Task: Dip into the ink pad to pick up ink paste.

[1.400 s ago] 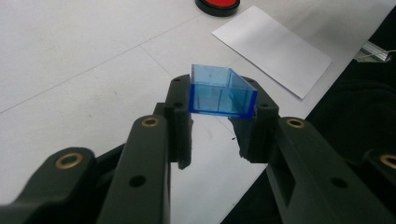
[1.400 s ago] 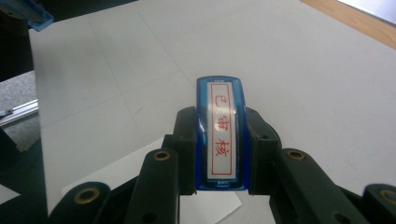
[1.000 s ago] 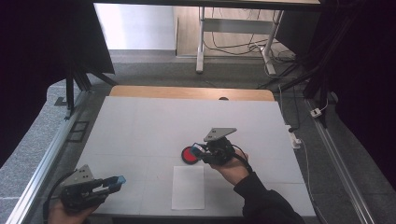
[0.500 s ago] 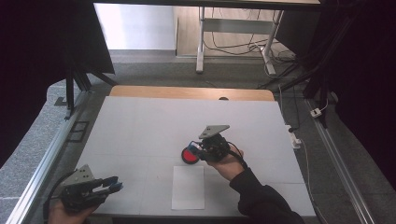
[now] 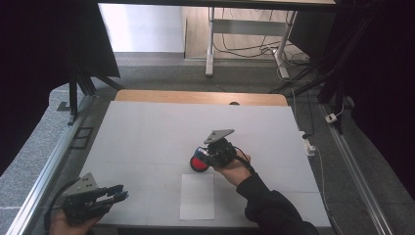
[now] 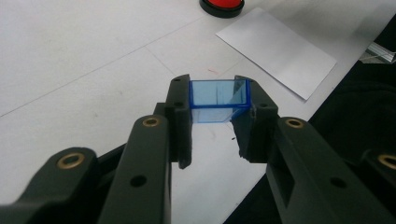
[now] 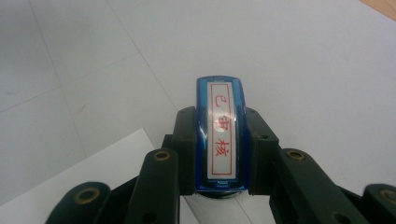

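My right gripper (image 5: 202, 153) is shut on a blue stamp (image 7: 221, 135) whose white label carries red characters. It holds the stamp right over a round red ink pad (image 5: 197, 164) in a black case near the table's middle; whether stamp and pad touch I cannot tell. A white sheet of paper (image 5: 197, 196) lies just in front of the pad. At the front left corner my left gripper (image 5: 117, 195) is shut on a clear blue cap (image 6: 218, 94), held a little above the table. The left gripper view also has the pad (image 6: 222, 5) and the sheet (image 6: 276, 45).
The white table top (image 5: 147, 132) has a wooden strip (image 5: 195, 97) along its far edge. Metal rails (image 5: 44, 181) run down both sides. A white plug and cable (image 5: 309, 145) lie at the right edge. A desk frame and cables stand beyond on the floor.
My right gripper has moved left and slightly down with the stamp, from beside the red pad to over it. The left gripper has stayed in place with the blue cap.
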`<state>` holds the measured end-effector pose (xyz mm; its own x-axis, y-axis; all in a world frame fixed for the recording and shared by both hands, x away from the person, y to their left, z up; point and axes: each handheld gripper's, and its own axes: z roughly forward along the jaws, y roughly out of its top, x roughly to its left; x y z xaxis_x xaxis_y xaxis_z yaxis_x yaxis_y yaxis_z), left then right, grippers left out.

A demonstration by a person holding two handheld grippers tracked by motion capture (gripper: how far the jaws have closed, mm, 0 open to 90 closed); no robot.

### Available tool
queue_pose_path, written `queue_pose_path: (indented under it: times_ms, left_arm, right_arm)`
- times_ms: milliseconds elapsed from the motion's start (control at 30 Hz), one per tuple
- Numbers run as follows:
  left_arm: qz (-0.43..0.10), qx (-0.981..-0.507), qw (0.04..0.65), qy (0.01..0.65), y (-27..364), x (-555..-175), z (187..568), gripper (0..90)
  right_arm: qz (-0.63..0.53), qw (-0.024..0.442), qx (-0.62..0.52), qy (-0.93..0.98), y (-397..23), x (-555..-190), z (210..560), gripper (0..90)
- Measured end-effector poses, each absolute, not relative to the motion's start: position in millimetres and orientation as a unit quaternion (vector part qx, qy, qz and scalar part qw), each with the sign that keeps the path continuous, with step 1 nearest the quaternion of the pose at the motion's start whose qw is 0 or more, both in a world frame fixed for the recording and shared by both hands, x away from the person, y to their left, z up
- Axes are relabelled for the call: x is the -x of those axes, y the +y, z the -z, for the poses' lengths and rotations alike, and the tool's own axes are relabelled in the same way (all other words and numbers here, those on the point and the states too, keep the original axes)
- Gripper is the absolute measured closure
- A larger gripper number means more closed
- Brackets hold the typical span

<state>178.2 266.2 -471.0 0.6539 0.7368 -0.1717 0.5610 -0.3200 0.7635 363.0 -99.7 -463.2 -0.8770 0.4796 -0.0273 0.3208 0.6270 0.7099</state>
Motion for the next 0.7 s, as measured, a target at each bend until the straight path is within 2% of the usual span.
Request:
queue_pose_path:
  times_ms: [700]
  left_arm:
    - [-0.098,-0.807,0.421,0.402,265.2,-178.4,470.8,68.5]
  right_arm:
    - [-0.347,0.108,-0.231,0.902,-95.1,-373.7,475.9,70.3]
